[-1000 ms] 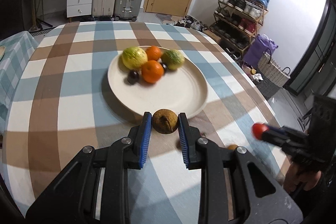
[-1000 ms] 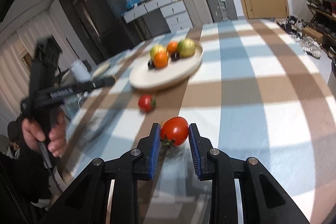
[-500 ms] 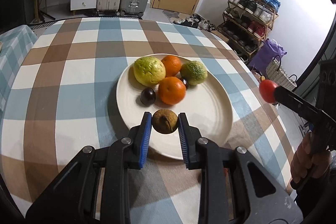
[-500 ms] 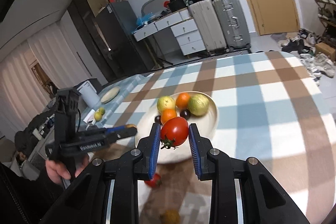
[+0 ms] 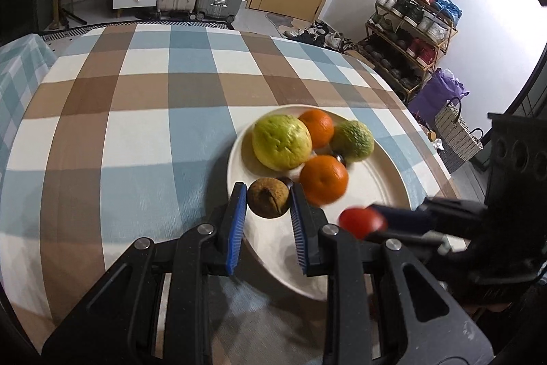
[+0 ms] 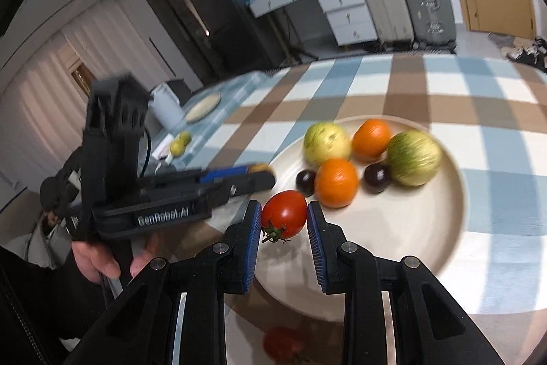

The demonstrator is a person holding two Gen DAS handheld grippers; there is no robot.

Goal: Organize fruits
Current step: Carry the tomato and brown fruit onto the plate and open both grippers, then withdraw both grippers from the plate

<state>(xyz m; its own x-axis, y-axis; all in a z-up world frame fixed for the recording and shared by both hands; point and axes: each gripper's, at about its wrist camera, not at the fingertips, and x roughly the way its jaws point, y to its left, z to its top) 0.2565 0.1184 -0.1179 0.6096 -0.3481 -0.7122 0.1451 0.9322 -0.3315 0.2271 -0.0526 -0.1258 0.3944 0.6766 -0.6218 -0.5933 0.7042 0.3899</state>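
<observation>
My left gripper (image 5: 268, 199) is shut on a brown wrinkled fruit (image 5: 268, 197) and holds it over the near left edge of the cream plate (image 5: 383, 194). My right gripper (image 6: 283, 218) is shut on a red tomato (image 6: 284, 213) over the plate's (image 6: 410, 245) near left part; the tomato also shows in the left wrist view (image 5: 361, 222). On the plate lie a yellow-green fruit (image 5: 282, 142), two oranges (image 5: 324, 180), a green fruit (image 5: 352, 141) and two dark plums (image 6: 376, 177).
A second red tomato (image 6: 283, 344) lies on the checked tablecloth (image 5: 136, 125) below my right gripper. A side table with small yellow fruits (image 6: 179, 142) and a white cup (image 6: 165, 110) stands to the left. Suitcases, drawers and a shoe rack stand beyond the table.
Both grippers have moved in over the plate with their fruits still held. The right gripper has come down closer to the plate, next to the left gripper.
</observation>
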